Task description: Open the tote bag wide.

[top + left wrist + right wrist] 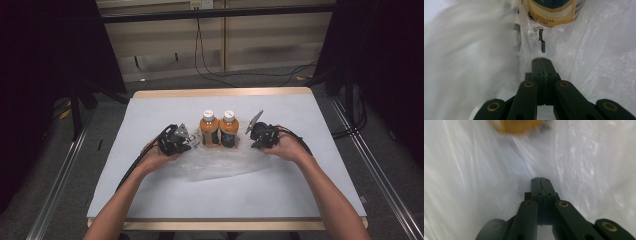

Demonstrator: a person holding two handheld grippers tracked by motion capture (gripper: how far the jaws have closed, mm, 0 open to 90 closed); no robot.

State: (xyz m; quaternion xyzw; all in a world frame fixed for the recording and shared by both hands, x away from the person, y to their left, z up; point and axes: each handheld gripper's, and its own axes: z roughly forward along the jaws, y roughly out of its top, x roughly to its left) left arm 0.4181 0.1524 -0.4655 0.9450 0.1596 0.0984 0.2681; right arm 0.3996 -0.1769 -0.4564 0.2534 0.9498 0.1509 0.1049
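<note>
You are working a clear plastic bag (220, 162) spread on the table (150, 200), its two upright bottles (219, 129) standing between your grippers. The left gripper (192, 142) is sitting at their nine o'clock, the right gripper (250, 137) at three, equally near. Both jaw pairs are pressed together, seemingly pinching bag film.

In the left gripper view the bottle (554, 11) carries a yellow-banded label whose small black print reads "Milk/Tea Drink" (the first word partly creased by the plastic bag (599, 62) over it); the finer lines beneath and the dark mark lower down are too blurred to read.
</note>
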